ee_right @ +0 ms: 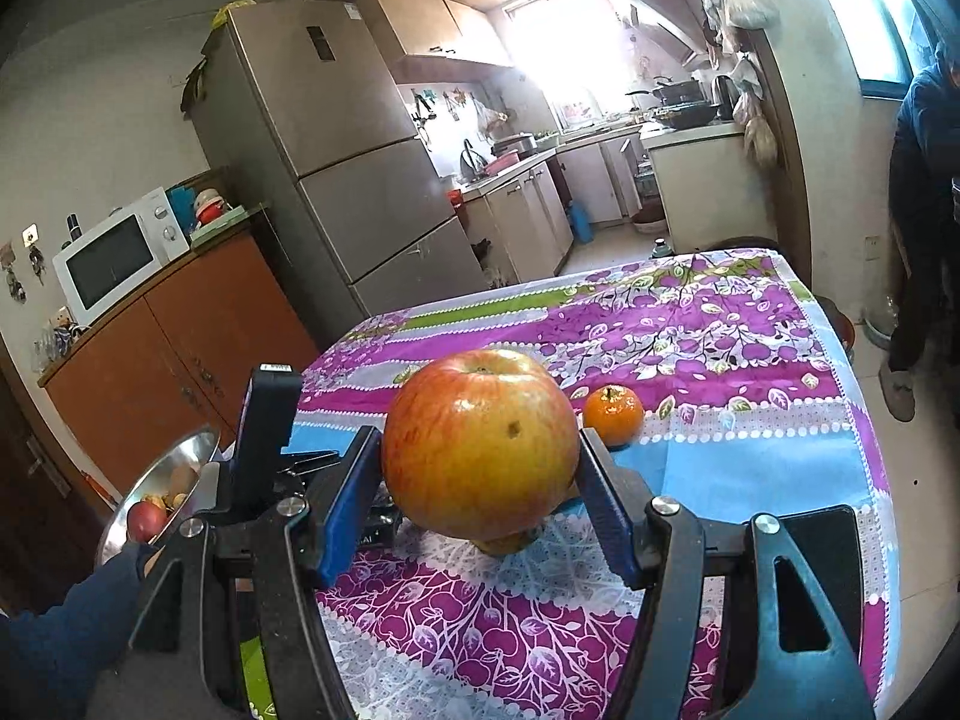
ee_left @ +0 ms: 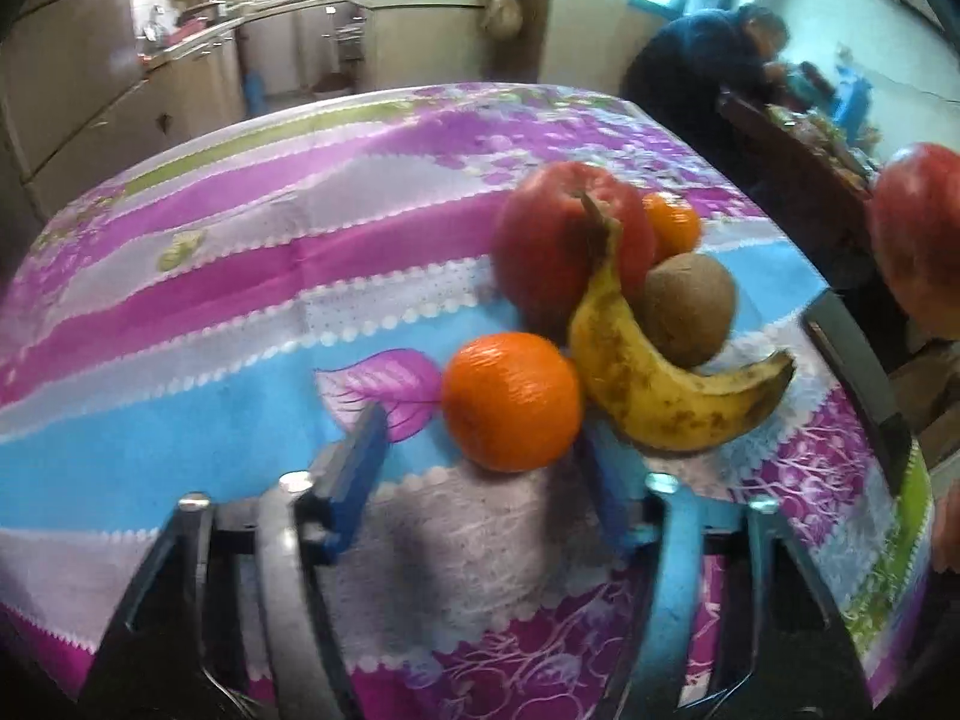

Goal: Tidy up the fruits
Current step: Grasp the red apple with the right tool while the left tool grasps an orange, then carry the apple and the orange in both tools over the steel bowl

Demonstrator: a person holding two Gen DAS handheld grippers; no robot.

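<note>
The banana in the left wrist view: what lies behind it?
Behind the banana sit a red apple, a kiwi and a small orange. The banana covers their lower parts.

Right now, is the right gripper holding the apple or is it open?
Shut on it: the right gripper has both blue pads pressed against the apple, lifted above the tablecloth.

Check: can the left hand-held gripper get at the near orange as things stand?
Probably yes. The left hand-held gripper is open, the orange sits just ahead between its fingers, though the banana crowds the right finger.
</note>
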